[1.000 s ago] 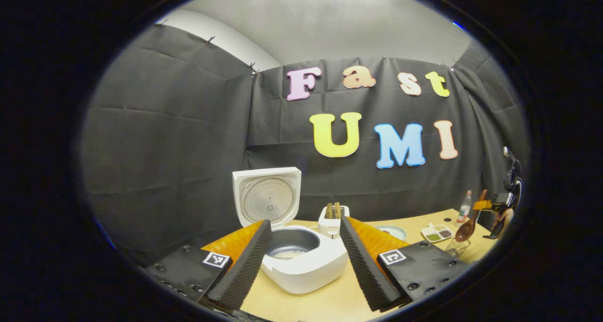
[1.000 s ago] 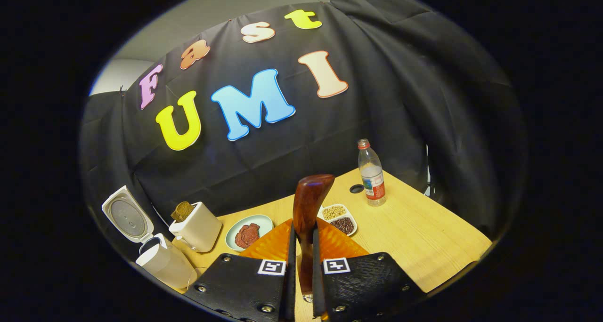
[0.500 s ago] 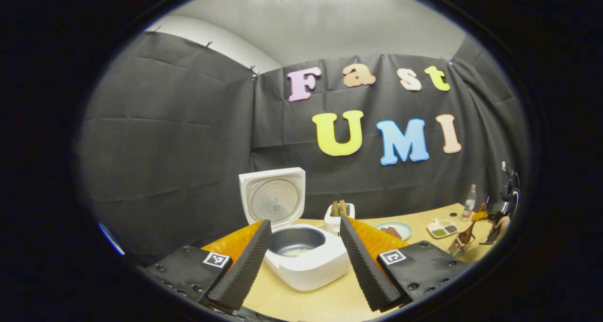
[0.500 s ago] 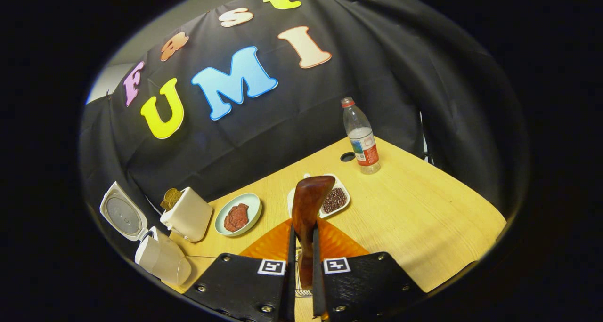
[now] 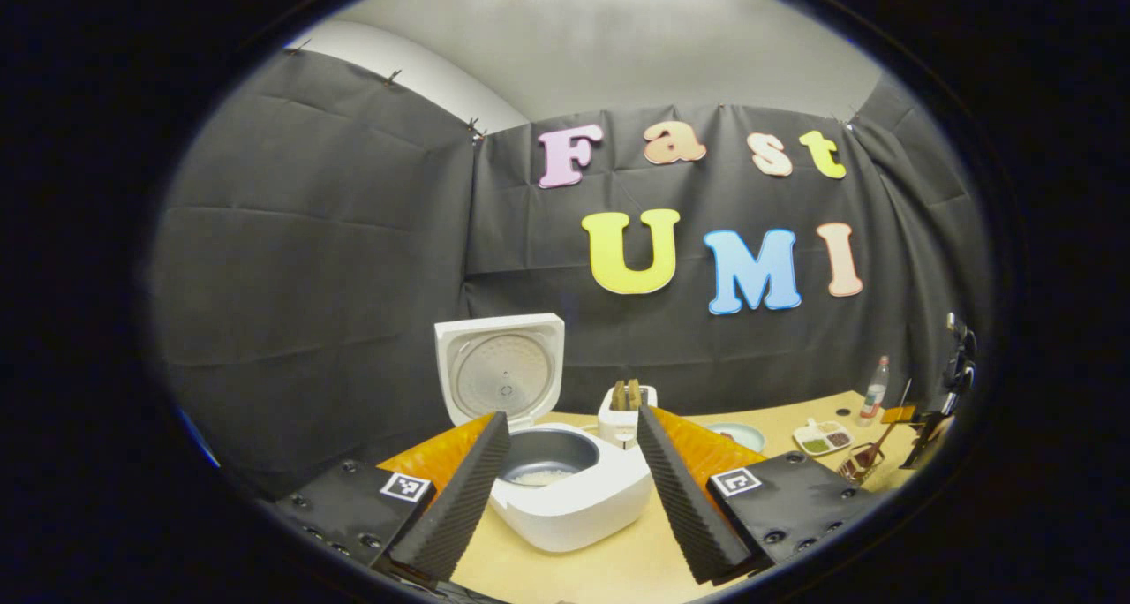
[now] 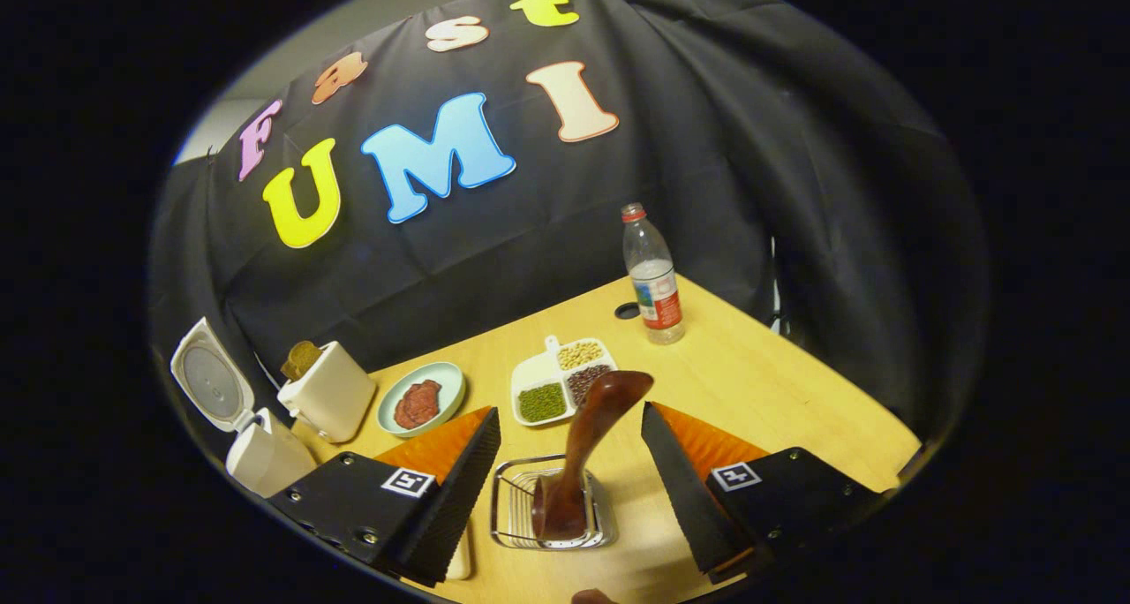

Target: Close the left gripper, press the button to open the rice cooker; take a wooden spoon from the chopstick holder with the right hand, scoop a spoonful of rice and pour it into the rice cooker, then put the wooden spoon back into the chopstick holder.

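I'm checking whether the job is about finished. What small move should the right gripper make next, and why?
Probably draw the right gripper straight back. Its fingers are spread with a gap on both sides of the wooden spoon, which stands bowl-down in the wire chopstick holder; the rice cooker holds rice.

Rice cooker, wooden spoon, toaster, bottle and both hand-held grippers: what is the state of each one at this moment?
Rice cooker: lid up, some rice in pot.
Wooden spoon: standing in the wire chopstick holder, released.
Toaster: bread sticking out the top.
Bottle: upright, capped.
Left hand-held gripper: open.
Right hand-held gripper: open, either side of the spoon.
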The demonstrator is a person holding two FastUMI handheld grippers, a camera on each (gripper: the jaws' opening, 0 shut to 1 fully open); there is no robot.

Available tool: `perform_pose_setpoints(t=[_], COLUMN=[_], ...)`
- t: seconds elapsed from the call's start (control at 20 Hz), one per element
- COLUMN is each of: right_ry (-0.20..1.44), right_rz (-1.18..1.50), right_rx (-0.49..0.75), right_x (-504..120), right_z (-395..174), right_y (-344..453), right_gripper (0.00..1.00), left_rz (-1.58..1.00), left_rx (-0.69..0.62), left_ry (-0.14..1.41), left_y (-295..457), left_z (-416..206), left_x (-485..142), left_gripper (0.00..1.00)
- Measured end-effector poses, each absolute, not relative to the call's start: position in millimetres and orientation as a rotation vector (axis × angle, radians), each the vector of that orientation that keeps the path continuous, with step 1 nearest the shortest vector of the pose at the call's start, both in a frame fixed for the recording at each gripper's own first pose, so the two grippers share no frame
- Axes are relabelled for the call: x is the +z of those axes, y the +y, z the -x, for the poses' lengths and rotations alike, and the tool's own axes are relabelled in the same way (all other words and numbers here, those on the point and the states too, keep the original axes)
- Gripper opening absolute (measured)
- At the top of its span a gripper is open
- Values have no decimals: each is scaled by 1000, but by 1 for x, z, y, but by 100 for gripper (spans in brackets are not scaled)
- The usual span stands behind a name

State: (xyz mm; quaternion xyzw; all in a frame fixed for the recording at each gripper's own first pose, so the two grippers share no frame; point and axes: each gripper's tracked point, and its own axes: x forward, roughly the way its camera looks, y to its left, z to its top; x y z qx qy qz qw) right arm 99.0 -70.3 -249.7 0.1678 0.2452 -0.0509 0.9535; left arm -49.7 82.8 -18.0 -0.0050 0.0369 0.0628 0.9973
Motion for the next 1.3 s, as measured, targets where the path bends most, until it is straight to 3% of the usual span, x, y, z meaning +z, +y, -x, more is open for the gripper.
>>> perform_pose_setpoints(t=[0.35,0.4,0.45,0.5,0.55,0.65,0.8,1.3], right_ry=[385,360,336,315,297,265,236,206], right_rz=[-181,-173,-167,-161,-155,-135,-105,-153], right_rx=[-105,-96,-87,-83,-81,-73,-92,-245], right_x=[-179,-168,-156,-147,-139,-124,-114,-112], right_z=[-70,-65,-61,-56,-52,-43,-30,15], right_y=[-76,-73,-70,-67,-65,-58,-57,-66], right_gripper=[98,98,98,93,98,98,98,98], left_rz=[56,58,57,53,43,24,26,-56], left_rx=[97,98,97,98,102,117,135,181], left_ry=[66,65,61,57,52,38,30,-62], left_y=[98,103,108,115,122,141,167,233], left_z=[14,7,-1,-8,-17,-36,-65,-169], left_x=[-24,-24,-22,-20,-17,-12,-4,52], left_gripper=[100,96,100,95,99,99,95,99])
